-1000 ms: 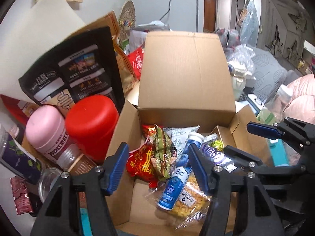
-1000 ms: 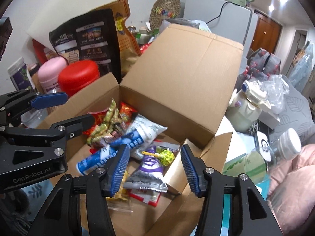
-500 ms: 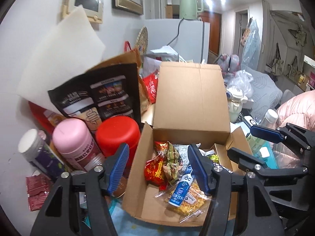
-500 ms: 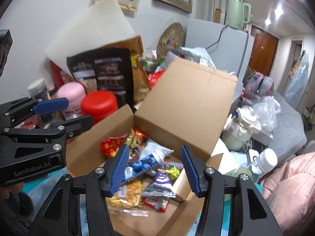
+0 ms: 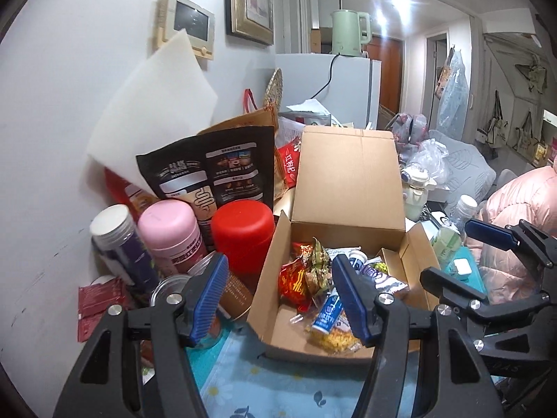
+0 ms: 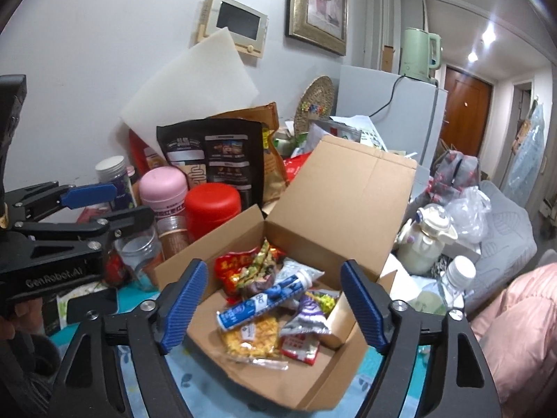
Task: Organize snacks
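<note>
An open cardboard box (image 5: 271, 278) (image 6: 348, 209) stands on the blue cloth with its lid flap upright. Inside lie a red packet (image 6: 233, 268), a blue tube (image 6: 268, 299), a bag of yellow crackers (image 6: 250, 338) and a purple packet (image 6: 308, 313). My left gripper (image 5: 280, 299) (image 6: 115, 205) hovers above and in front of the box's left side, open, with nothing in it. My right gripper (image 6: 275, 308) (image 5: 466, 261) hangs over the box's near edge. Its jaws are opening and nothing is between them.
Left of the box crowd a red-lidded jar (image 5: 242, 233), a pink-lidded jar (image 5: 170, 230), a white-capped bottle (image 5: 111, 223) and a black pouch (image 5: 216, 167) against the wall. To the right are a white teapot (image 6: 428, 237), a plastic bottle (image 6: 452, 278) and pink quilted fabric (image 6: 515, 331).
Both grippers have drawn back and up from the box, which now looks smaller and farther. The right jaws have spread wider. The snacks in the box have not moved.
</note>
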`<act>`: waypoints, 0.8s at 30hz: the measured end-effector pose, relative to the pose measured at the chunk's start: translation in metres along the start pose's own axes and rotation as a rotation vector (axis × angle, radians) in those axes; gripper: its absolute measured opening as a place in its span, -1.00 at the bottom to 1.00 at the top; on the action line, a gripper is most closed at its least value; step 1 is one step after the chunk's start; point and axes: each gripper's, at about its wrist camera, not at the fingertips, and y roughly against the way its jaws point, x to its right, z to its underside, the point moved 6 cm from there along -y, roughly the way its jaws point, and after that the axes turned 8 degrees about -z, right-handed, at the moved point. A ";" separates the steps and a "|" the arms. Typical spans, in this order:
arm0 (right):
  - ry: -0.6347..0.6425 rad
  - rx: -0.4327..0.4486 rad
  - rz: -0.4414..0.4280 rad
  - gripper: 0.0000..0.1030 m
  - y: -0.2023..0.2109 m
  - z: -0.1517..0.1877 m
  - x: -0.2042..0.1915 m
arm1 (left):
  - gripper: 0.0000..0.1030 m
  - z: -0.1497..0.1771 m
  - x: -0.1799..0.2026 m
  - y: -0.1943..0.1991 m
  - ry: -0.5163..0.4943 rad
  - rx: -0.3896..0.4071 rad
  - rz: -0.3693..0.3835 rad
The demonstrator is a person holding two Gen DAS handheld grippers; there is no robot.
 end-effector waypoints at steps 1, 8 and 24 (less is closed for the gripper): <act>0.006 0.004 0.007 0.65 0.003 0.002 -0.002 | 0.20 0.002 0.000 0.003 0.001 0.003 0.001; 0.000 0.004 -0.004 0.65 0.023 0.024 -0.017 | 0.20 0.022 -0.002 0.027 -0.009 0.012 -0.008; -0.009 -0.063 -0.079 0.65 0.016 0.061 -0.037 | 0.20 0.078 -0.003 0.040 0.007 -0.058 -0.045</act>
